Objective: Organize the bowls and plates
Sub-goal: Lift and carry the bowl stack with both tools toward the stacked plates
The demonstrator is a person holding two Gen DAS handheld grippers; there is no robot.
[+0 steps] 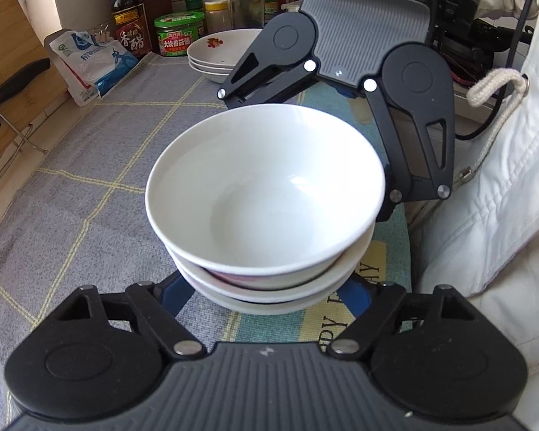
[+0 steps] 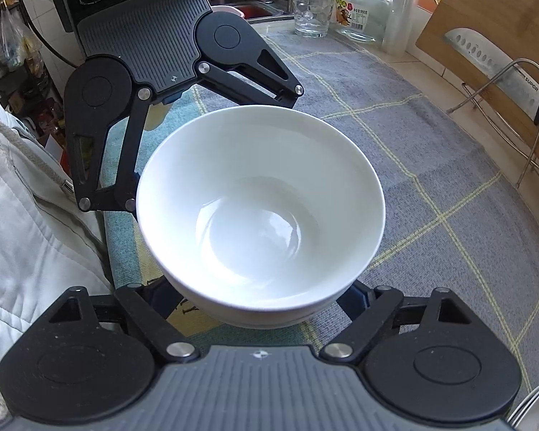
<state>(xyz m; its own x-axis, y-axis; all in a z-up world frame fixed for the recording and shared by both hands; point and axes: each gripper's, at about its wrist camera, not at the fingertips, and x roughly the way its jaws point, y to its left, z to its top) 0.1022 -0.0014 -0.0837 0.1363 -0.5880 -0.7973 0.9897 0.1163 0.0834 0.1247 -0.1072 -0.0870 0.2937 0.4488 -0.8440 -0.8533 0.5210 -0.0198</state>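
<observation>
A stack of white bowls (image 1: 266,197) (image 2: 262,201) stands on the grey checked cloth (image 1: 90,179), near the counter's front edge. My left gripper (image 1: 266,300) reaches it from one side. Its blue fingers (image 1: 172,296) straddle the lowest bowl, their tips hidden beneath it. My right gripper (image 2: 262,303) faces it from the opposite side, and its dark fingers (image 2: 357,296) also flank the stack's base. Each view shows the other gripper's grey body (image 1: 363,32) (image 2: 143,39) behind the bowls. Whether any pad presses on the bowls is hidden.
Floral plates (image 1: 219,54) are stacked at the back among sauce bottles, a green-lidded jar (image 1: 179,32) and a salt bag (image 1: 93,61). A cutting board with a cleaver (image 2: 496,57) leans in a wire rack. A glass (image 2: 311,10) stands nearby. A person's white jacket (image 1: 503,179) borders the counter.
</observation>
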